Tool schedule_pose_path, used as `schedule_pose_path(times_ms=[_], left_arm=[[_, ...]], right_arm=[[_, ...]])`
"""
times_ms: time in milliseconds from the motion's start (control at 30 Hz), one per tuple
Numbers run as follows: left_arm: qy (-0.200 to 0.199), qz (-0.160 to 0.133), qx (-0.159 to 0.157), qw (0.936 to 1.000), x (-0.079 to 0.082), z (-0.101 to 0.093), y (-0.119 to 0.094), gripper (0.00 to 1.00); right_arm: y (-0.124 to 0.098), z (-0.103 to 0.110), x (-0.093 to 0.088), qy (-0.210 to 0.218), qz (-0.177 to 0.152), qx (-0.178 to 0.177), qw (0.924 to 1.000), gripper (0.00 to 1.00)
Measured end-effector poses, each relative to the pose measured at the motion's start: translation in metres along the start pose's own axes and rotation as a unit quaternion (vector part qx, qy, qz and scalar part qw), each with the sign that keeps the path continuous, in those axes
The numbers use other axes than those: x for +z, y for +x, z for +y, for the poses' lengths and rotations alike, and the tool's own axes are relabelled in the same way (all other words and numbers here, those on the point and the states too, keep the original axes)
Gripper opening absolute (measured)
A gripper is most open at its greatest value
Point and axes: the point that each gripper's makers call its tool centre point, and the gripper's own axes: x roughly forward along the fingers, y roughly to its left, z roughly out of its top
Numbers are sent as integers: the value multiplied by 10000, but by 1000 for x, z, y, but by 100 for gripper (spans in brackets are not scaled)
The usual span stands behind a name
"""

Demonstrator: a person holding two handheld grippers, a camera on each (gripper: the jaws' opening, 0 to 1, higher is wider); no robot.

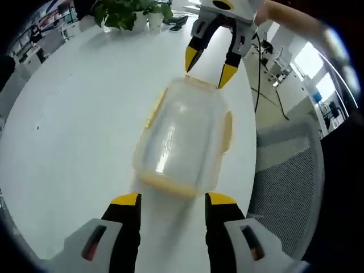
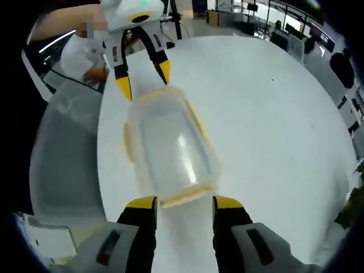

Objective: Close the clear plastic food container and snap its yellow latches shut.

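Container [image 1: 182, 136] is sitting lid-on on white table [image 1: 68, 131]; left gripper [image 1: 173, 199] and right gripper [image 2: 185, 200] are flanking opposite ends, jaws spread, gripping nothing.

My left gripper [image 1: 172, 199] has two black jaws capped with yellow tips, rising from pale grey housings at the bottom of the left gripper view; each housing carries a dark slot with a reddish mark inside. My right gripper [image 2: 185, 202] is built the same way: black jaws, yellow caps, grey bases with slotted insets. Seen at the top of the left gripper view, it shows a white body, thin black linkage arms, pointed yellow fingertips [image 1: 193, 57], and a black cable [image 1: 259, 68] trailing down its right side.
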Motion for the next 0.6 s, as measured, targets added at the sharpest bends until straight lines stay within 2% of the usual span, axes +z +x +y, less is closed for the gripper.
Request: schedule_pose_path(times_ms=[367, 600], left_arm=[[-901, -85, -12, 9959, -1, 2, 2, 45], [-1185, -115, 61, 9929, -3, 5, 3, 43]], right_arm=[[2, -3, -4, 871, -62, -55, 9962, 33], [3, -3, -4, 1030, -93, -80, 9946, 30]])
